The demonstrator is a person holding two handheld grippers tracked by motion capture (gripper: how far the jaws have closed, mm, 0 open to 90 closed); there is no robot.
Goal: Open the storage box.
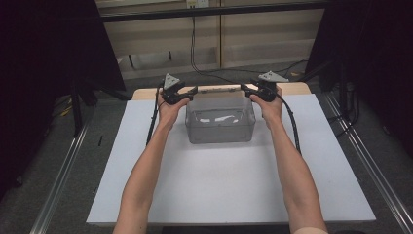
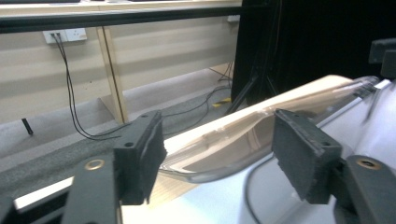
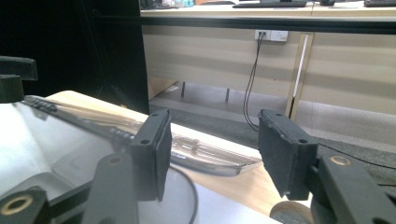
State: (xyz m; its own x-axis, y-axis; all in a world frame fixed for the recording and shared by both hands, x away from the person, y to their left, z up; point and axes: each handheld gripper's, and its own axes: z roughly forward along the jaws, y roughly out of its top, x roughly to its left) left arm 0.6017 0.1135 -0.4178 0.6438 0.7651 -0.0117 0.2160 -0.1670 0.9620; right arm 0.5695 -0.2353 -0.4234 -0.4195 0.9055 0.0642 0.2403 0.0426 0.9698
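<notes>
A clear rectangular plastic storage box was found standing upright on the white board covering the table, toward its far edge. A clear flat plastic lid was observed lying behind the box, along the strip of bare wooden tabletop.

The left gripper was held at the lid's left end and the right gripper at its right end. In the left gripper view the lid's rim was seen passing between the spread jaws, with a gap visible at each pad; no pressure on it was noted. In the right gripper view the same was recorded: the jaws stood apart, with the lid's end between them, untouched.

The step in hand was judged to be either the taking or the letting go of the lid at both ends; which one could not be determined. If a lift is intended, both pairs of jaws should be closed squarely on the rim at equal depth. The lid should be raised level, since a thin lid gripped unevenly is likely to flex or slip.
</notes>
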